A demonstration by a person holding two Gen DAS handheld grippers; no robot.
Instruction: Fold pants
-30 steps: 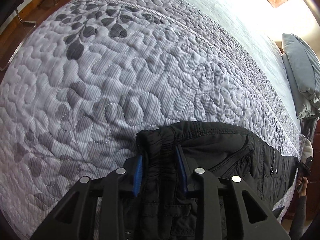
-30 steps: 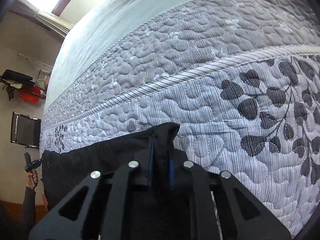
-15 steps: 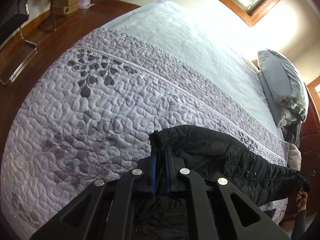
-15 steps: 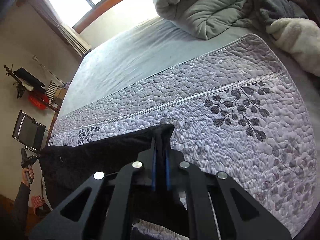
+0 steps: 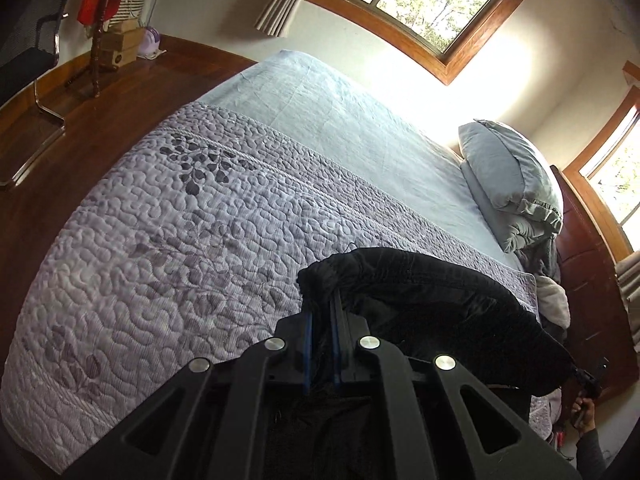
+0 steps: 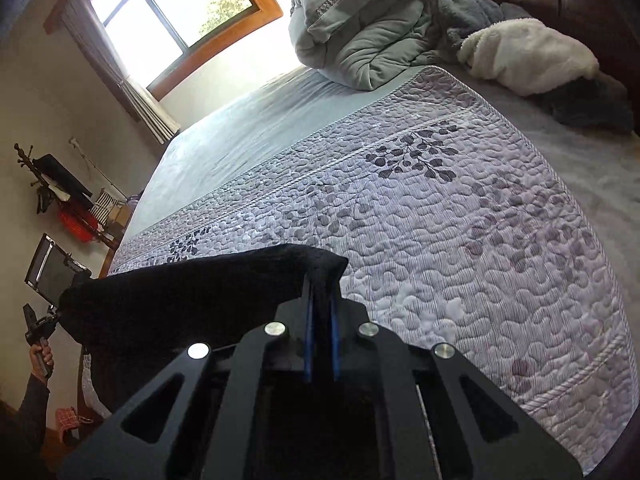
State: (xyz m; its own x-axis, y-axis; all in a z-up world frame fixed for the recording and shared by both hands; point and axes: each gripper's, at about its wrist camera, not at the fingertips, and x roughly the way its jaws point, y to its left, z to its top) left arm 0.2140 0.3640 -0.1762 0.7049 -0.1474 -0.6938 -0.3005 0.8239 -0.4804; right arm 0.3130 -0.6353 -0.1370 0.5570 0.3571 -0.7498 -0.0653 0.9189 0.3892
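Observation:
Black pants [image 5: 432,304] hang stretched in the air between my two grippers, above the near edge of the bed. My left gripper [image 5: 320,300] is shut on one corner of the waistband, its blue pads pinching the bunched cloth. In the right wrist view the same pants [image 6: 192,292] run off to the left, and my right gripper [image 6: 320,284] is shut on their other corner. The rest of the pants drops below both grippers, out of sight. Each view shows the other hand's gripper small at the far end of the cloth.
A grey quilted bedspread [image 5: 180,240] with a leaf print covers the bed below. A pillow [image 5: 512,176] and a bundled duvet [image 6: 360,28] with a white fleece [image 6: 528,56] lie at the headboard. A chair [image 5: 28,40] stands on the wooden floor beyond the bed.
Both grippers have risen and drawn back from the bed with the pants in them. The left jaws closed fully on the waistband. The pants now hang off the quilt.

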